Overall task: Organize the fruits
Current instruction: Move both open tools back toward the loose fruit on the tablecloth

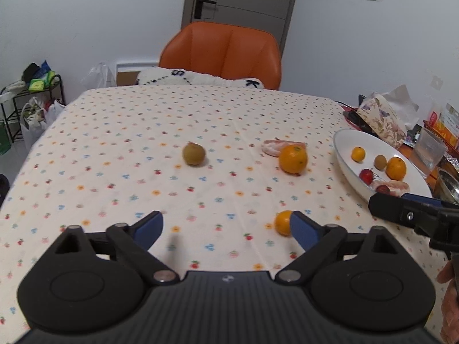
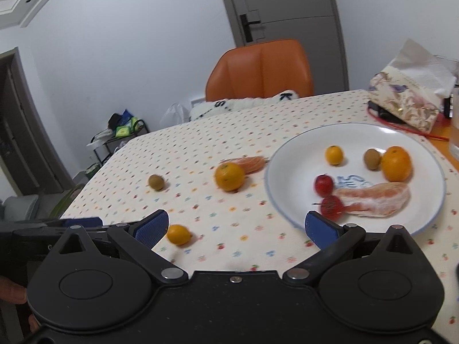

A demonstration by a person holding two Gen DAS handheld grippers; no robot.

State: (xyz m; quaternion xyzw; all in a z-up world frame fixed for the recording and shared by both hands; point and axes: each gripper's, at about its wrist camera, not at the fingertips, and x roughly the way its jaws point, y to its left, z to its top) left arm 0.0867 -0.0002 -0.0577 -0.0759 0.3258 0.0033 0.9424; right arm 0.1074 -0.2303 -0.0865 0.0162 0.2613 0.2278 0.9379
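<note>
Task status: partly complete, judged from the layout. The white plate (image 2: pixel 430 200), right of centre in the right wrist view, already holds a small orange (image 2: pixel 334 155), a kiwi (image 2: pixel 372 159), a larger orange (image 2: pixel 396 164), two red fruits (image 2: pixel 324 185) and a peeled citrus segment (image 2: pixel 375 199).

Four items remain on the tablecloth (image 1: pixel 129 143): a kiwi (image 1: pixel 194 153), a large orange (image 1: pixel 293 159), a peeled segment (image 1: pixel 272 146) behind it, and a small orange (image 1: pixel 283 222) at lower centre.

Left gripper (image 1: pixel 226 226): fingers spread, empty; the small orange sits just beside its right finger. Right gripper (image 2: pixel 236 226): fingers spread, empty.
</note>
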